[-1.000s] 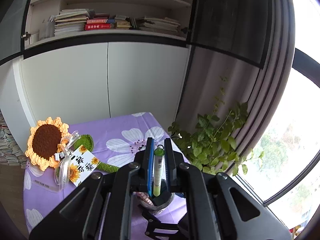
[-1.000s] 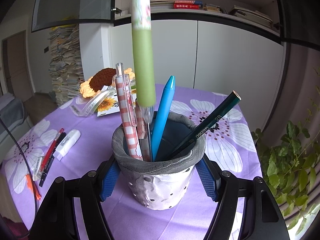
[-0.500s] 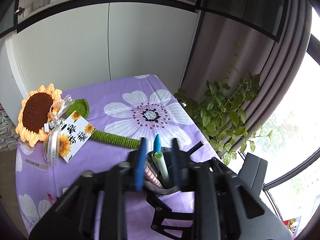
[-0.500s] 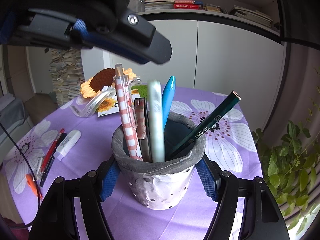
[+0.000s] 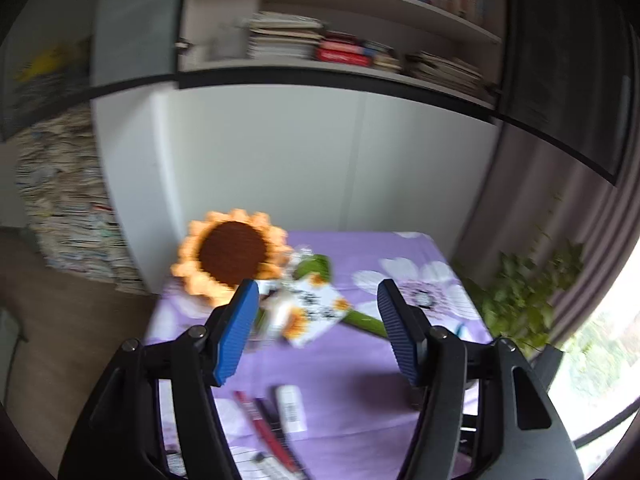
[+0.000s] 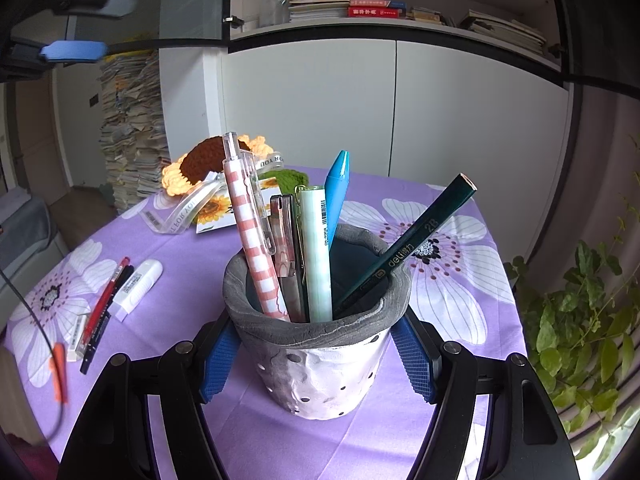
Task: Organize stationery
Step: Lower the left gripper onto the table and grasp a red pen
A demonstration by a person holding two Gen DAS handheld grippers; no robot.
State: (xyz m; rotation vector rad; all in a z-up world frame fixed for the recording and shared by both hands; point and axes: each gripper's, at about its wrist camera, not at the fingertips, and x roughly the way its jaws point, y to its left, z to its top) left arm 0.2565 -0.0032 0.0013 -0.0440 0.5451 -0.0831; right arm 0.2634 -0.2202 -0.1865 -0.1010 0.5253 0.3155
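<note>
Green pen's in, left claw's off for more

The green pen (image 6: 316, 256) now stands in the cup (image 6: 320, 344) with the others, dropped there a second ago. Right claw (image 6: 318, 354) hugs the cup on the bench (image 6: 452, 300). Left claw (image 5: 316, 332) has let go, pulled up, jaws apart and empty. Loose pens (image 6: 102, 304) and the white stick (image 6: 138, 286) probably come next.

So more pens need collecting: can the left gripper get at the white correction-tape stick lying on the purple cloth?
Probably yes: the left gripper is open and empty, the white stick lies uncovered below it.
</note>
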